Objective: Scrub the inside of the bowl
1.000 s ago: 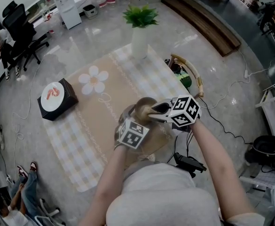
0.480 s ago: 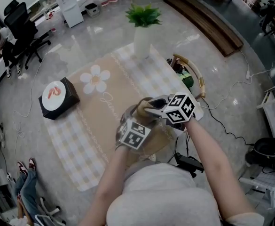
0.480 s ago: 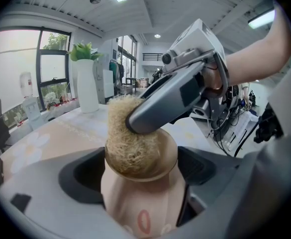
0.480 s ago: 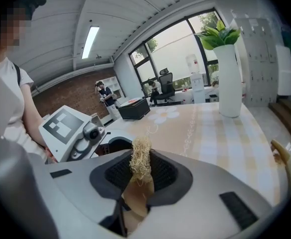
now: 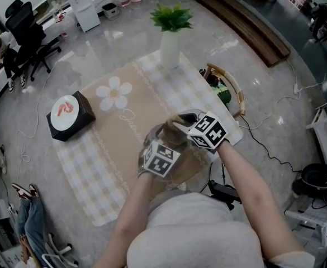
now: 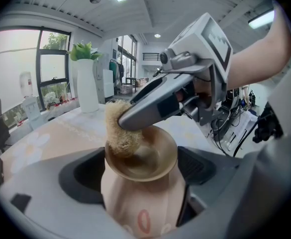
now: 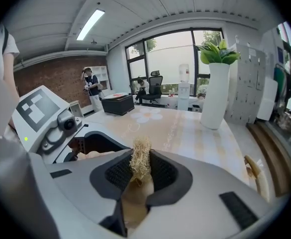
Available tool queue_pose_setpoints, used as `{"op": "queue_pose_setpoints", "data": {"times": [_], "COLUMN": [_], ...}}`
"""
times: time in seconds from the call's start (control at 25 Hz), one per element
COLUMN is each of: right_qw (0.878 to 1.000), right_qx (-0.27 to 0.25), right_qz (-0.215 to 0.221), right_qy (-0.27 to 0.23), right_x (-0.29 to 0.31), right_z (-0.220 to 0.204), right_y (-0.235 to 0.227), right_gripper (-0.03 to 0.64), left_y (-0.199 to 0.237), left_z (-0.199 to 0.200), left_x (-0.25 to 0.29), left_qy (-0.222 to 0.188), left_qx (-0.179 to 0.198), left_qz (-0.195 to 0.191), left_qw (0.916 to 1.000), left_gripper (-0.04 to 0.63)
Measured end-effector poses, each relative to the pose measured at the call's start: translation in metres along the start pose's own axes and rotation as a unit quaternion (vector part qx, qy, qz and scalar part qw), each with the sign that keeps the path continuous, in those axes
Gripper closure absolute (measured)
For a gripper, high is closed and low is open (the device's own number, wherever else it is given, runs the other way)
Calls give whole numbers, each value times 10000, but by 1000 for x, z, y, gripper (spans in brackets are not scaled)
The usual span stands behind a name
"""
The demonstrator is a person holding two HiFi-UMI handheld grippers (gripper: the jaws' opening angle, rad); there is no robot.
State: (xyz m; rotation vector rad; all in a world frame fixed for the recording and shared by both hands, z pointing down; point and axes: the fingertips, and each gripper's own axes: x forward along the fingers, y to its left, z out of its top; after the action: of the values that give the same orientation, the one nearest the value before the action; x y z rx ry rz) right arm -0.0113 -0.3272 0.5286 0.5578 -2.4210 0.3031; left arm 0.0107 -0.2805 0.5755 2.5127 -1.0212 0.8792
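Sliding leftward inside bowl (image 6: pixel 156 166): right gripper (image 7: pixel 141 172) with loofah (image 6: pixel 118 134).

Free to pass over the middle of the cloth (image 5: pixel 121 138), between the black box (image 5: pixel 68 116) on its far left corner and the bowl (image 5: pixel 169 128) held up near its front right corner. Blocked at the far right corner by a tall white vase (image 5: pixel 169 50), and just beyond the right edge by a basket (image 5: pixel 224 88) with a curved handle. Little room inside the bowl: taken up by the right gripper (image 5: pixel 179 125) and its loofah (image 6: pixel 119 128).
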Motion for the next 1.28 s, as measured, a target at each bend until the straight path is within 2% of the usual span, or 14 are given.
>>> {"op": "queue_pose_setpoints", "data": {"times": [0.52, 0.76, 1.28], "right_qw": [9974, 9963, 9922], "right_qx": [-262, -249, 84], "right_qz": [-540, -500, -138], "right_qy": [387, 647, 1232], "right_x": [-6, -11, -23], "right_z": [-13, -21, -35], "right_y": [-18, -21, -18], "right_gripper": [529, 528, 529], "left_y": [1, 1, 2], "left_z": [-1, -1, -1], "left_x": [0, 0, 0], "left_qy": [14, 24, 20], "left_qx": [-4, -17, -35], "left_qz": [-9, -8, -8], "left_qw": [10000, 10000, 10000], "left_gripper": [167, 167, 167]}}
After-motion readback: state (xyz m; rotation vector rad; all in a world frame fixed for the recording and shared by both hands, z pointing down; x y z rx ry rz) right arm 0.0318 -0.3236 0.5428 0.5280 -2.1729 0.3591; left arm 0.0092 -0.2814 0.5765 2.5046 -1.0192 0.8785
